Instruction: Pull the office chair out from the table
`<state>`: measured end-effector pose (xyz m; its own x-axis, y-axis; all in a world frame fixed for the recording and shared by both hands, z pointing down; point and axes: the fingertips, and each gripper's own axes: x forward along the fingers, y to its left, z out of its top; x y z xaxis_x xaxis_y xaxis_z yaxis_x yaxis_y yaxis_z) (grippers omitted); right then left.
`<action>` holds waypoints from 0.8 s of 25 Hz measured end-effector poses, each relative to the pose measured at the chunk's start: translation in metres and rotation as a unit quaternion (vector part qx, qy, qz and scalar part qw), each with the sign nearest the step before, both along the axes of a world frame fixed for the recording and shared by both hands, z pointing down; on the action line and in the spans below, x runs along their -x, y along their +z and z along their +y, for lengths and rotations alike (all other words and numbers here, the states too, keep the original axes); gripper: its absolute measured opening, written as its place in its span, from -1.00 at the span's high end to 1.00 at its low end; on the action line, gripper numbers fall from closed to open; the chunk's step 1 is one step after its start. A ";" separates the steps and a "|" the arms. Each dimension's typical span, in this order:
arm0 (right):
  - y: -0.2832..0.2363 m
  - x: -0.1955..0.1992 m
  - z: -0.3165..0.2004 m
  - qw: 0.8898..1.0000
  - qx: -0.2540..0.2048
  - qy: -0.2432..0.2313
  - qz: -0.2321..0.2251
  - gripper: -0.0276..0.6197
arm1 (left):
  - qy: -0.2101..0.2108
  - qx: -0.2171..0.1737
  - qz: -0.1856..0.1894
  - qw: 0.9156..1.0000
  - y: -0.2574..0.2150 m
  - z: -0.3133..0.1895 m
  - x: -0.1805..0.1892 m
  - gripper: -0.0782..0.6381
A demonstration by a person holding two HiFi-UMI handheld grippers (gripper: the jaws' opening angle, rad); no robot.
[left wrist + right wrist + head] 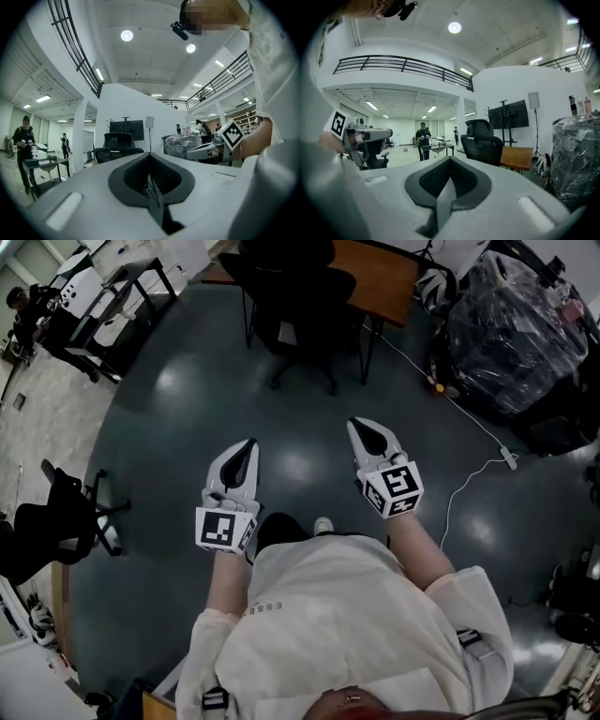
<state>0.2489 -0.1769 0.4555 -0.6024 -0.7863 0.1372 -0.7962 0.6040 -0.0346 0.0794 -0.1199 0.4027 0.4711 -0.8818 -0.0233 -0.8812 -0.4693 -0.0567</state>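
Observation:
A black office chair (298, 296) stands tucked against a wooden table (380, 273) at the top of the head view, its star base on the dark floor. It also shows ahead as the chair (483, 142) by the table (517, 158) in the right gripper view, and as the chair (118, 146) in the left gripper view. My left gripper (246, 448) and right gripper (360, 427) are held side by side over bare floor, well short of the chair. Both are shut with nothing between the jaws. Each points level toward the chair.
A plastic-wrapped bulky load (511, 320) sits at the right, with a white cable (459, 488) trailing over the floor. Another black chair (56, 521) stands at the left. A dark desk (103, 296) with a person (23, 306) beside it is at the far left.

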 end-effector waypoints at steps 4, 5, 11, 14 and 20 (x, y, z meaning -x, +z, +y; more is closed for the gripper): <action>0.007 0.011 -0.052 1.000 0.009 0.013 0.007 0.94 | 0.006 0.009 -0.002 1.000 0.012 -0.059 0.017 0.75; 0.009 0.016 -0.065 1.000 0.011 0.017 0.007 0.94 | 0.006 0.013 0.002 1.000 0.016 -0.076 0.024 0.75; 0.014 0.044 -0.162 0.997 0.007 0.071 0.009 0.94 | 0.042 0.021 0.010 0.999 0.031 -0.193 0.069 0.75; 0.011 0.061 -0.212 0.994 0.005 0.108 0.003 0.94 | 0.072 0.014 0.004 0.997 0.026 -0.256 0.092 0.75; -0.012 0.099 -0.301 0.986 -0.008 0.169 -0.002 0.94 | 0.135 0.009 -0.002 0.991 0.009 -0.369 0.133 0.75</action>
